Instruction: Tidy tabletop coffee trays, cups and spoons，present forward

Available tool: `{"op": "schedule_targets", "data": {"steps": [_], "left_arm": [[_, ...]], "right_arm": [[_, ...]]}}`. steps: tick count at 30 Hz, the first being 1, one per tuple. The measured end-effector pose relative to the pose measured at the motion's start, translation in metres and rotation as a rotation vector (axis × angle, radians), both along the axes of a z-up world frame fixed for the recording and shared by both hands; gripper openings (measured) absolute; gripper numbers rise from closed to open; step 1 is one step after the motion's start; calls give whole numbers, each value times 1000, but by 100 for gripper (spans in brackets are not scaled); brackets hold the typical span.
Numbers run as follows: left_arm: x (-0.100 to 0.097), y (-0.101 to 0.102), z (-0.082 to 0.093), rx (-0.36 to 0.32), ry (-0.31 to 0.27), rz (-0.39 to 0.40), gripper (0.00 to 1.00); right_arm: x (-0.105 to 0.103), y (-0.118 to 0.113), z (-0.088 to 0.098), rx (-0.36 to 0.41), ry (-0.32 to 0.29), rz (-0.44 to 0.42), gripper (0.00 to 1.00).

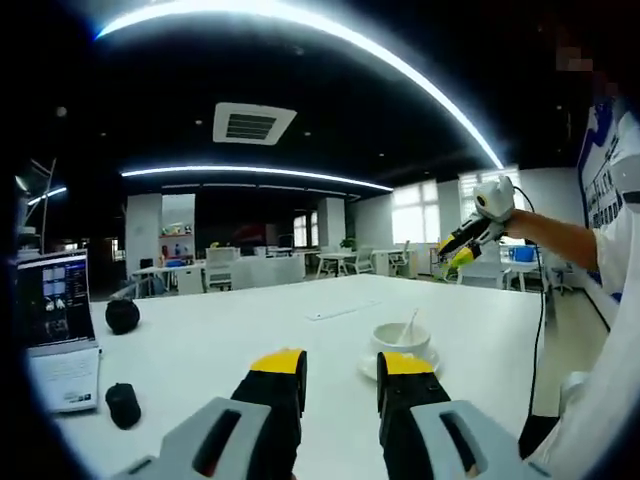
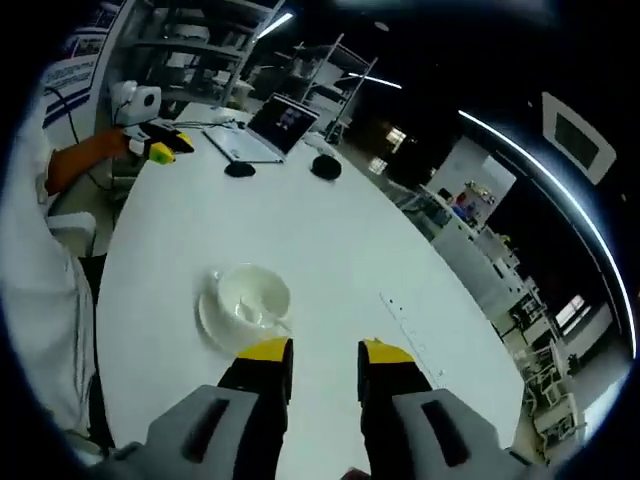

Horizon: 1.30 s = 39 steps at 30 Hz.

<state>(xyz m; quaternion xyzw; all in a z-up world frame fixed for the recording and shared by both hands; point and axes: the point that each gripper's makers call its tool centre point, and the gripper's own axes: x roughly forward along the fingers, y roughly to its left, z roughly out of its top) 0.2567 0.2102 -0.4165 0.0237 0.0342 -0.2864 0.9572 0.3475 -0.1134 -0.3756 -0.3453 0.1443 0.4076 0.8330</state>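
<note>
A white cup [image 1: 400, 337] stands on a white saucer [image 1: 372, 368] on the white table, with a white spoon [image 1: 409, 324] leaning in it. My left gripper [image 1: 342, 365] is open and hovers just short of the saucer, which lies a little right of its jaws. My right gripper [image 1: 463, 246] is held high in the air beyond the cup. From that height its jaws [image 2: 324, 352] stand open, with the cup [image 2: 252, 296] and saucer [image 2: 214, 322] below and to their left. The left gripper [image 2: 160, 146] also shows far off, held by a hand.
An open laptop [image 1: 55, 330] [image 2: 268, 128] sits at one end of the table [image 1: 480, 345], with two small black objects [image 1: 122, 315] [image 1: 123, 405] beside it. A thin flat strip [image 1: 340, 312] [image 2: 400, 320] lies mid-table. A person in white stands at the table's edge.
</note>
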Motion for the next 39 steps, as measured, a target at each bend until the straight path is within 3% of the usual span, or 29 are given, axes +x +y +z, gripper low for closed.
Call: {"op": "schedule_targets", "data": {"steps": [9, 13, 14, 20, 28, 35, 39], "left_arm": [[4, 3, 1, -17, -10, 27, 30], [5, 6, 1, -30, -18, 43, 30], [5, 6, 0, -28, -19, 42, 30], [6, 13, -1, -33, -35, 85, 30], [10, 31, 0, -46, -94, 210, 30], [9, 34, -10, -41, -122, 282, 31], [10, 33, -21, -58, -102, 304, 31]], "right_arm": [[-18, -45, 21, 175, -64, -127, 29], [-22, -67, 30, 258, -130, -189, 29], [-23, -73, 36, 275, -185, -195, 29], [-32, -103, 45, 424, -239, -314, 29], [-43, -129, 24, 557, -235, -410, 30], [-47, -141, -8, 648, -225, -475, 29], [-45, -140, -32, 707, -188, -492, 30]]}}
